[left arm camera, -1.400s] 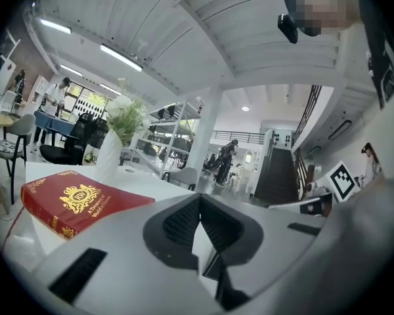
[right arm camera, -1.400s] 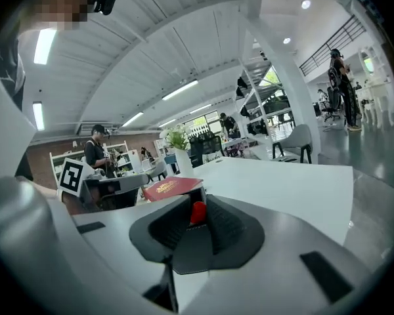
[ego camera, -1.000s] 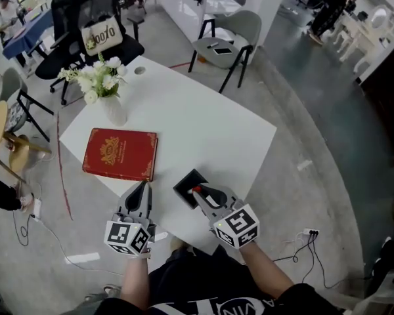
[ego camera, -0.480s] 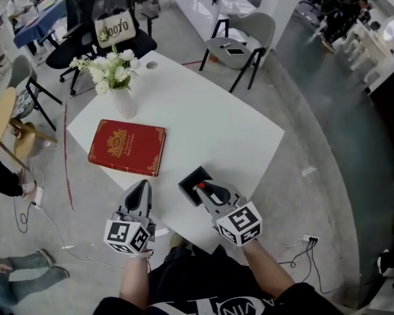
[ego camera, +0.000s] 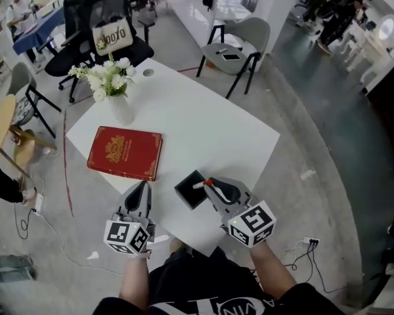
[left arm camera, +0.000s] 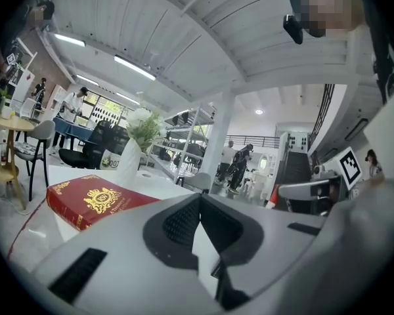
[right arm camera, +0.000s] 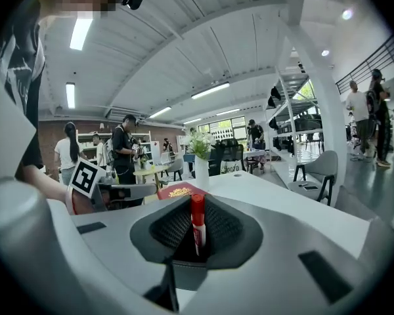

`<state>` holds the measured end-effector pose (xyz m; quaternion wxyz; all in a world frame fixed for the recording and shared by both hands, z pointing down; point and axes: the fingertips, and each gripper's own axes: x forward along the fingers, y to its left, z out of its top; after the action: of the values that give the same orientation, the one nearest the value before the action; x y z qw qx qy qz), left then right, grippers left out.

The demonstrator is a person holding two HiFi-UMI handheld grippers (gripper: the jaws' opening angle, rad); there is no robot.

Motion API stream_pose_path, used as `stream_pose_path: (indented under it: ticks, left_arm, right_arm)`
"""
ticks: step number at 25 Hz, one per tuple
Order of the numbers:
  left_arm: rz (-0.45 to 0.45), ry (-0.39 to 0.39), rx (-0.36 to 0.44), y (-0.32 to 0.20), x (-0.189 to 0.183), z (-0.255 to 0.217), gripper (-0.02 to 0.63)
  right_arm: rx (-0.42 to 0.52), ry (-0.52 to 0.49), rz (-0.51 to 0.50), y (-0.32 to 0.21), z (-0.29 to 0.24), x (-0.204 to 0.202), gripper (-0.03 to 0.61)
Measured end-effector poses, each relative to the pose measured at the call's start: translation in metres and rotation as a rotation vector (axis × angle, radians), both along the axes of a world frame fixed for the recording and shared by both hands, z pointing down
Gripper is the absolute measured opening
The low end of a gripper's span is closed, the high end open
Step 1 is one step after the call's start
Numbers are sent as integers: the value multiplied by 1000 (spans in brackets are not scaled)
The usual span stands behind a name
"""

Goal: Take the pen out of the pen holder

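Observation:
The black square pen holder (ego camera: 190,190) stands near the front edge of the white table (ego camera: 203,120). My right gripper (ego camera: 209,184) is shut on a white pen with a red cap (ego camera: 205,183), held just above and to the right of the holder's mouth. In the right gripper view the pen (right arm camera: 197,223) stands upright between the pads of that gripper (right arm camera: 197,210), its lower end hidden. My left gripper (ego camera: 144,188) hovers at the table's edge left of the holder; its jaws (left arm camera: 198,206) are shut with nothing between them.
A red book (ego camera: 125,153) lies left of the holder, and a white vase of flowers (ego camera: 115,96) stands behind it. A grey chair (ego camera: 240,41) and a black office chair (ego camera: 108,31) stand beyond the table. Cables trail on the floor (ego camera: 302,241).
My right gripper has risen and drawn slightly right with the pen, away from the holder's mouth. The left gripper has stayed where it was.

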<state>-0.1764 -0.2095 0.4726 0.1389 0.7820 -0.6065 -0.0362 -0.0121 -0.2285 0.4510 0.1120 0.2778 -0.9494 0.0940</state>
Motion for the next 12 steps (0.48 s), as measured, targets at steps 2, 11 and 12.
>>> stream_pose_path:
  ticks: [2,11,12]
  left_arm:
    - [4,-3,6,-2,2,-2,3]
    - [24,-13,25,-11,10,-13,3]
    - [25,-14,26,-11,11,-14,3]
  right_arm:
    - [6,-30,10,-3,-11,3,69]
    - [19,-169,50,-10,-55,21,71]
    - [20,-175,58,-11,-58,23,71]
